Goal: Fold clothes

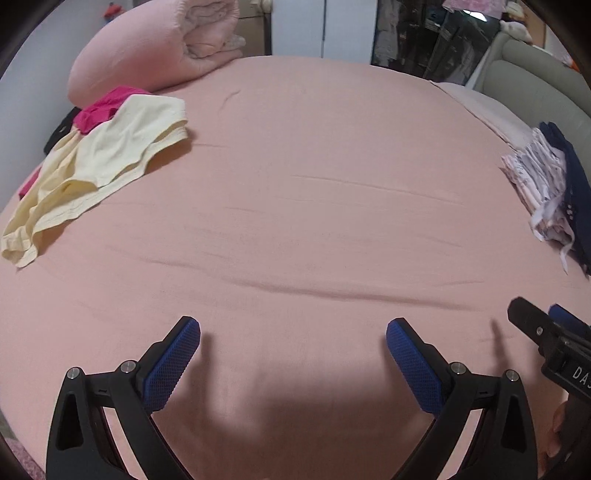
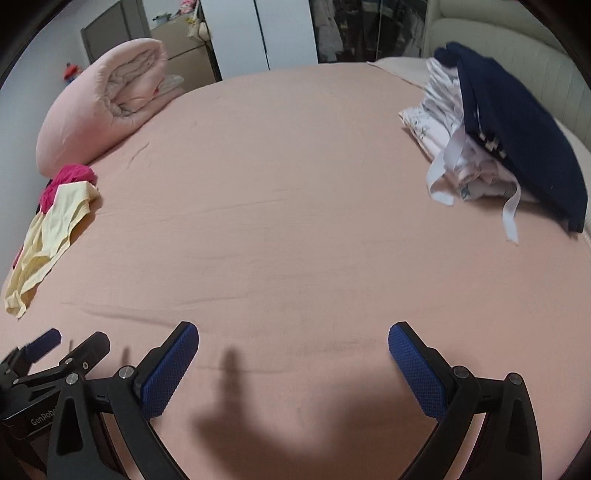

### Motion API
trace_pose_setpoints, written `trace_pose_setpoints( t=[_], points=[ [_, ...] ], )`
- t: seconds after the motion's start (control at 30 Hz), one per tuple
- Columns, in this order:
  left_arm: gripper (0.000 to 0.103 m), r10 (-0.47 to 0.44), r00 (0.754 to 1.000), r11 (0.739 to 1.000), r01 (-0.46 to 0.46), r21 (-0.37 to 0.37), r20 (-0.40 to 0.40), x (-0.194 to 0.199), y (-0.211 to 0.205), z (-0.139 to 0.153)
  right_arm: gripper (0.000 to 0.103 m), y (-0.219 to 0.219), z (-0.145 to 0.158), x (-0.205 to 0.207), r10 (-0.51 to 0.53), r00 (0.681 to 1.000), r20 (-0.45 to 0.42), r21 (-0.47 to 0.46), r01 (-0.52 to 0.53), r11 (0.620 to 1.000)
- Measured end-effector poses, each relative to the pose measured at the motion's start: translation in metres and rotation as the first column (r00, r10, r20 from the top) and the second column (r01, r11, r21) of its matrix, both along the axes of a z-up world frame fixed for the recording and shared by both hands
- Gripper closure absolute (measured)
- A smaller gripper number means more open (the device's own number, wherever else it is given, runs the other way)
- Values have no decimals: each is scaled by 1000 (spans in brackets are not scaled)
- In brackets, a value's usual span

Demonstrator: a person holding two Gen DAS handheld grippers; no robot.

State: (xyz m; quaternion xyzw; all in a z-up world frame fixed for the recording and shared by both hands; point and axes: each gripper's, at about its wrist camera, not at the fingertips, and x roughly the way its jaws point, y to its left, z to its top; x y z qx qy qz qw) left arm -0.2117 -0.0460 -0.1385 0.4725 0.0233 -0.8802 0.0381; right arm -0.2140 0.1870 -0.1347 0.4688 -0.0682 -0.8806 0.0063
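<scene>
Both your left gripper [image 1: 293,345] and right gripper [image 2: 293,347] gape wide, empty, blue knurled pads [image 1: 173,363] above smooth pink sheet [image 1: 314,206]; crumpled cream garment [image 1: 99,162] lies far left.

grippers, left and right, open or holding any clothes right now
Left hand-held gripper: open, holding nothing, above the bare pink sheet.
Right hand-held gripper: open, holding nothing, also above the sheet.

Ahead of you stretches a pink sheet [image 1: 314,206], lightly creased. At its far left corner you see a rolled pink quilt [image 2: 99,110], with a white wardrobe [image 2: 258,33] behind it. A beige padded headboard [image 2: 517,55] curves along your far right.
</scene>
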Motion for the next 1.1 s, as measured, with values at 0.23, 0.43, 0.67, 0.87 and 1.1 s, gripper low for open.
trace_pose_setpoints(
  t=[0.23,0.43,0.67,0.87,1.1],
  points=[
    [0,10,1000,1000,-10,29,-16,28,-5,52,0,-9,45,20,54,998,13,25,-55,998],
    [0,-18,994,1000,17,-7,-112,89,-1,122,0,-18,122,91,94,992,-79,86,-88,992],
    [0,-13,990,1000,13,1,-138,152,8,149,0,-19,130,135,68,996,-58,66,-64,996],
    [0,-36,988,999,39,17,-153,181,14,152,0,-19,141,167,84,993,-88,86,-77,993],
    [0,-21,981,999,29,41,-195,192,13,160,0,-15,139,181,84,993,-87,79,-78,994]
  ],
)
